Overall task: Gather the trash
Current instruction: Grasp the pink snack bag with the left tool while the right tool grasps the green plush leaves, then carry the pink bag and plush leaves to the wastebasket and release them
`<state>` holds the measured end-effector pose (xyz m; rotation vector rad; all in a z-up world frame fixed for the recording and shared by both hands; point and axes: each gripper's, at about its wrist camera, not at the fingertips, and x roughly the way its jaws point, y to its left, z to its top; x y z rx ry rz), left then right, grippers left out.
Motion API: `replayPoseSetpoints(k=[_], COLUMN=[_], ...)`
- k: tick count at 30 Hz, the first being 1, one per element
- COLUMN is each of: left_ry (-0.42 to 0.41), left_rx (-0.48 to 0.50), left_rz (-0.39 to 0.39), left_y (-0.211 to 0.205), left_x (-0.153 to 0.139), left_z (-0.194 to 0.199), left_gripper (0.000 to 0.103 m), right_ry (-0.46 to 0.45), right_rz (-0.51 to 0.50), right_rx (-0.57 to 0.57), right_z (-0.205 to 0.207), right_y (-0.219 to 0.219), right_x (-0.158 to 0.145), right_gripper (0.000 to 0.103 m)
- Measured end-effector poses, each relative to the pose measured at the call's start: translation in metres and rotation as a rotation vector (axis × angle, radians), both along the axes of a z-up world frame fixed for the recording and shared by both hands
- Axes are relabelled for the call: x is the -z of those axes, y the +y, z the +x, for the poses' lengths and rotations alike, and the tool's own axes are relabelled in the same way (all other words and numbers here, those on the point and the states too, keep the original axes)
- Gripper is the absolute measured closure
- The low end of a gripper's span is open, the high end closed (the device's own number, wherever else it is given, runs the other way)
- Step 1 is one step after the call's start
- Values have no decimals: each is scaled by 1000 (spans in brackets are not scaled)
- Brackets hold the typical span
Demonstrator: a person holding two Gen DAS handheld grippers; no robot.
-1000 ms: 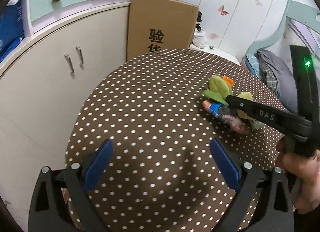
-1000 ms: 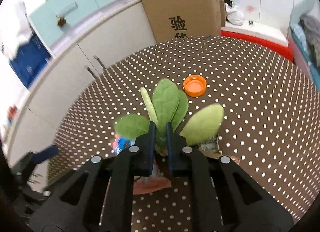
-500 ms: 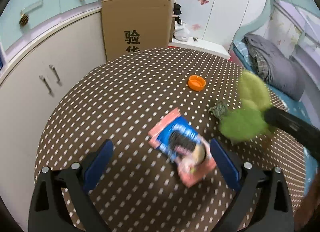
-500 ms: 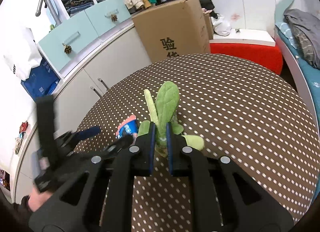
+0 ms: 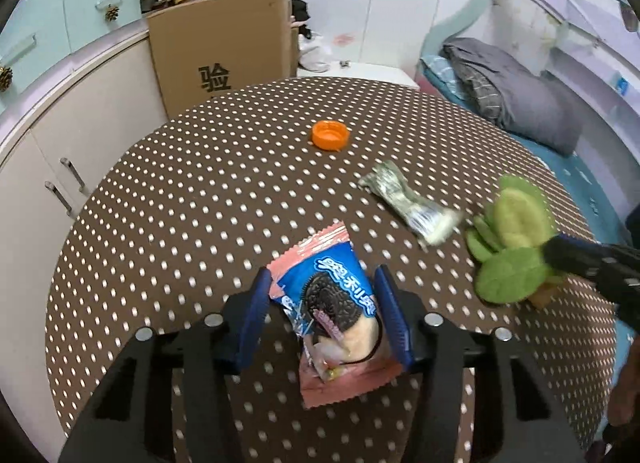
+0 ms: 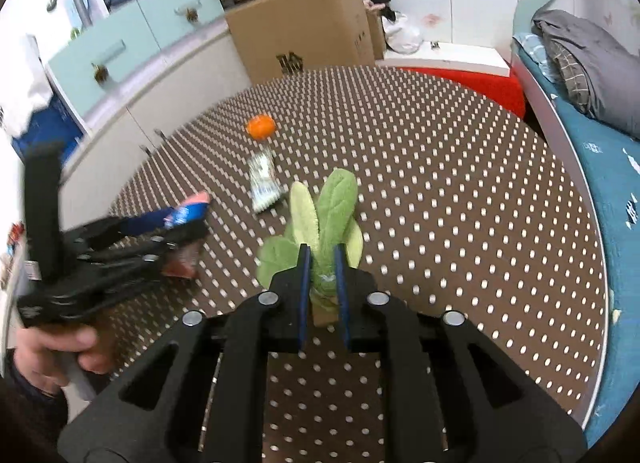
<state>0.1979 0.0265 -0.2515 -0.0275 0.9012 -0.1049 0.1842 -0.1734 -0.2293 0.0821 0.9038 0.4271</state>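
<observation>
A pink and blue cookie wrapper (image 5: 332, 311) lies on the brown dotted table (image 5: 180, 199). My left gripper (image 5: 322, 291) has its blue pads on both sides of the wrapper and presses on it. My right gripper (image 6: 322, 263) is shut on a green leafy plush toy (image 6: 326, 219) and holds it over the table; the toy also shows in the left wrist view (image 5: 508, 247). A crumpled silver-green wrapper (image 5: 404, 199) and an orange bottle cap (image 5: 330, 134) lie farther back. The cap (image 6: 261, 126) and the crumpled wrapper (image 6: 262, 179) also show in the right wrist view.
A cardboard box (image 5: 224, 51) stands behind the table. White cabinets (image 5: 52, 151) run along the left. A bed with grey bedding (image 5: 512, 91) is at the right, past the table's edge. A red surface (image 6: 472, 83) lies behind the table.
My left gripper moved forward and closed from wide open onto the cookie wrapper. My right gripper carried the plush toy right and back, uncovering the crumpled wrapper.
</observation>
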Motion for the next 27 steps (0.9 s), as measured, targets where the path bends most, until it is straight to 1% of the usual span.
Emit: replayPoseSetpoints(k=[2,3,4,6,7,8,9,10,12,16,22,25,27], left_ry=[-3,-4,-5,-7,-7,-7,-8,-9,-12,-43,-113,-154,-177], left_rx=[11,15,18,27,29,30,30,31,34,47,123,175,209], left_rz=[-4,-5,-3,-2,-6,-10,-11,-13,-20,-19,-40,-59,-67], left_y=[0,1,0,-3,-4,-5,-6,-7,-10,-19,-55,-85,-106], left_x=[1,1,2,1,1,1,0,-1,-4,-17,-53,-74,-85], left_z=[-9,-14,-17,-25,-28,-31,-34,-35,-39,-49,-50,-48,-44], left_gripper=[52,52,53,53,54,54,54,54,55,55,56,56,56], right_ry=[18,22,22,23,18,14,12,2,6,-50,-141,-192,-216], right_rz=[-4,2,8,7,7,6,-10,-21,17,80,142,158,166], right_rx=[0,5,5,-4,-10,-27,-36,-36,-35,-2,76,144,197], right_z=[-1,0,0,1,0,0,0,-1,-3,-10,-21,-29,-35], right_y=[1,1,1,5,7,10,13,13,7,-21,-83,-125,-152], right_x=[7,9,11,15,15,16,17,17,14,-10,-57,-78,-86], right_gripper=[76,61,51,50,52,60,82,83,86,86,86,86,86])
